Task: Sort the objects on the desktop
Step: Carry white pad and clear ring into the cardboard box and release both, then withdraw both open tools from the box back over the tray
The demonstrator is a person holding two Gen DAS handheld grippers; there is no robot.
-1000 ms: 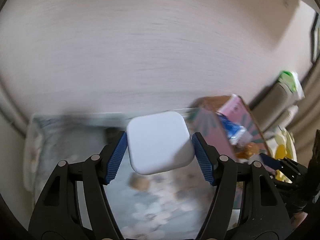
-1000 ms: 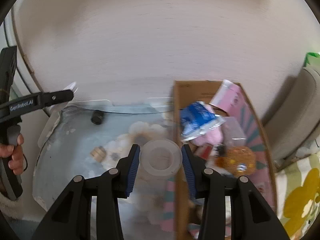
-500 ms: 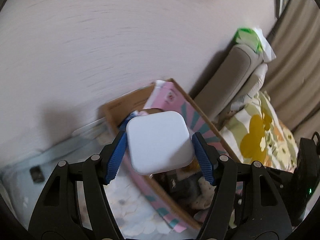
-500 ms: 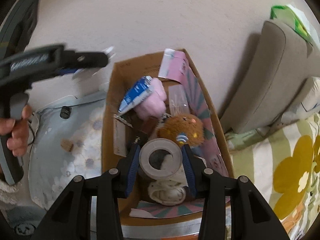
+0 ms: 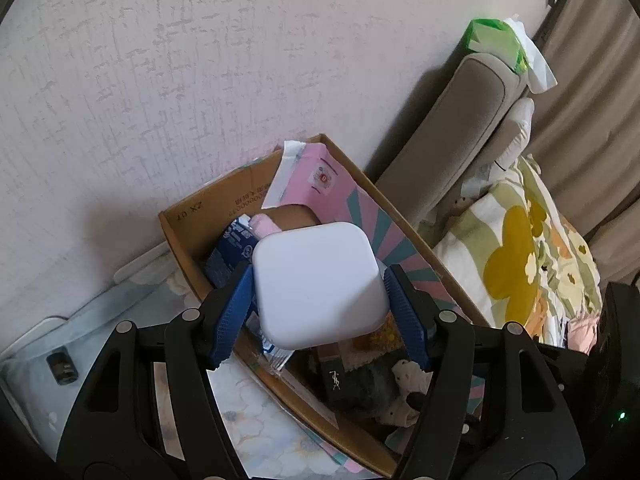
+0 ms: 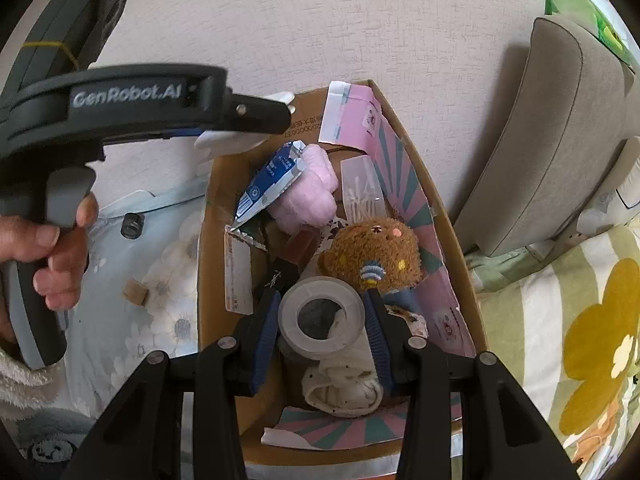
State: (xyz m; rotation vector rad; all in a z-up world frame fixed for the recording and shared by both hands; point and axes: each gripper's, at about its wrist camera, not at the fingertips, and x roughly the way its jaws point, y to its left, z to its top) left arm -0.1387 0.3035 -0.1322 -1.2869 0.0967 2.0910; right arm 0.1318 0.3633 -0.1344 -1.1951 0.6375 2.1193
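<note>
My left gripper point(image 5: 320, 312) is shut on a white rounded square box point(image 5: 320, 288) and holds it above the open cardboard box point(image 5: 192, 224). My right gripper point(image 6: 322, 322) is shut on a clear tape roll point(image 6: 322, 318) and holds it over the same cardboard box point(image 6: 210, 216). The box holds a brown plush toy point(image 6: 376, 256), a pink fluffy item point(image 6: 312, 196), a blue packet point(image 6: 272, 178), a cotton swab pack point(image 6: 362, 194) and white cloth point(image 6: 344, 388). The left gripper body point(image 6: 120, 104) shows in the right wrist view over the box's far left corner.
A floral table mat point(image 6: 132, 304) lies left of the box with a small black object point(image 6: 132, 226) and a small brown block point(image 6: 134, 292). A grey cushion point(image 6: 560, 128) with a green tissue pack point(image 6: 584, 12) stands right. A flowered blanket point(image 5: 520, 264) lies right. A wall is behind.
Both grippers have moved right from over the mat to above the cardboard box, each still holding its object. The left gripper has come closer to the box's far corner.
</note>
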